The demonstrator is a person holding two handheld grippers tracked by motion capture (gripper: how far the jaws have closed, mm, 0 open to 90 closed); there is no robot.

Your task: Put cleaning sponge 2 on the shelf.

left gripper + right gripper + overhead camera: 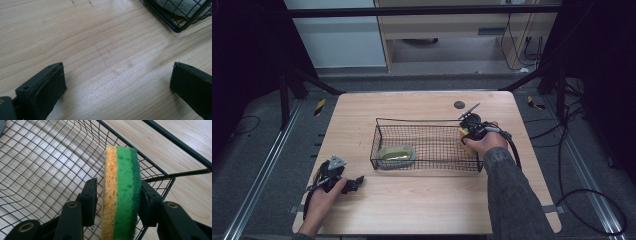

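A sponge (120,195) with a yellow layer and a green layer stands on edge inside the right end of the black wire basket (50,157). It sits between the jaws of my right gripper (117,195). The right jaw touches its dark green face, while a narrow gap shows between the left jaw and the yellow face. In the high view that gripper (469,131) reaches over the basket's (427,121) right rim. My left gripper (357,181) rests low at the table's front left, open wide over bare wood (117,82).
A yellow-green item on a grey wrap (396,154) lies in the basket's left end, and the basket's corner (175,27) shows in the left gripper view. A dark round spot (459,105) marks the wooden table (412,200) behind the basket.
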